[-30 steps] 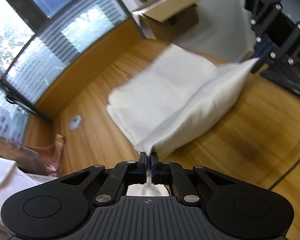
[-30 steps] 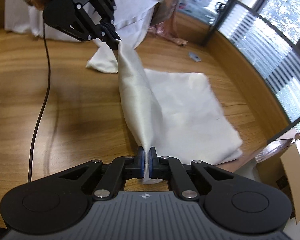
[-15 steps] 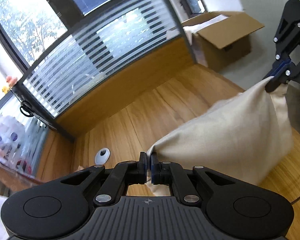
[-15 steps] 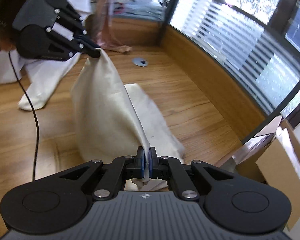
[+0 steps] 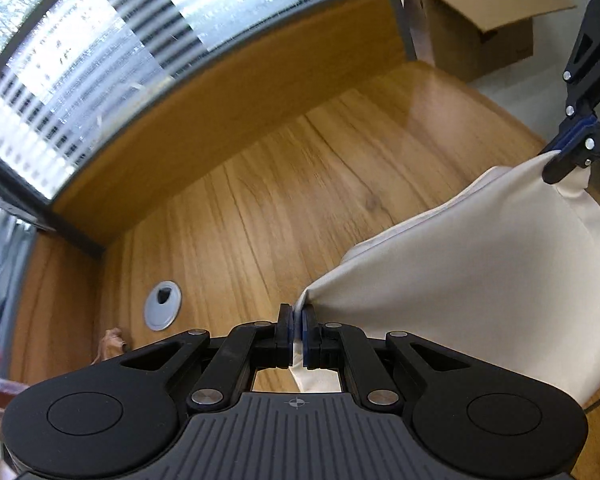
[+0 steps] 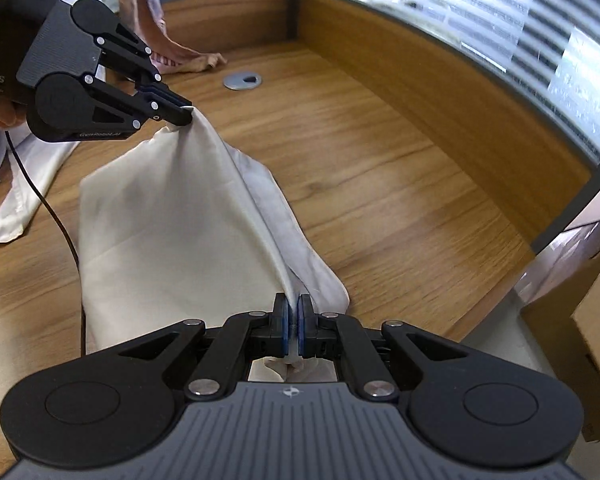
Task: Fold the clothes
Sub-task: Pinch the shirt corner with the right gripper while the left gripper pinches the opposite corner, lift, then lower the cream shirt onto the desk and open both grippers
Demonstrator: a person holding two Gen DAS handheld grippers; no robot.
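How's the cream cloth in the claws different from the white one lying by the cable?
The cream cloth is held up, pinched by both claws, left and right; the white cloth lies slack on the desk, touched by neither. Cream looks broad; white shows narrow. Both are plain and pale.

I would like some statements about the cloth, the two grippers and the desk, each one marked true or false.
1. The left gripper is shut on the cream cloth. True.
2. The right gripper is open and holds nothing. False: it is shut on another part of the same cloth.
3. The cloth lies flat on the wooden desk. False: it is lifted and hangs between the two grippers.
4. A round grey cable grommet sits in the desk surface. True.
5. The cardboard box stands on the desk beside the grommet. False: it stands off the desk, past its far end.
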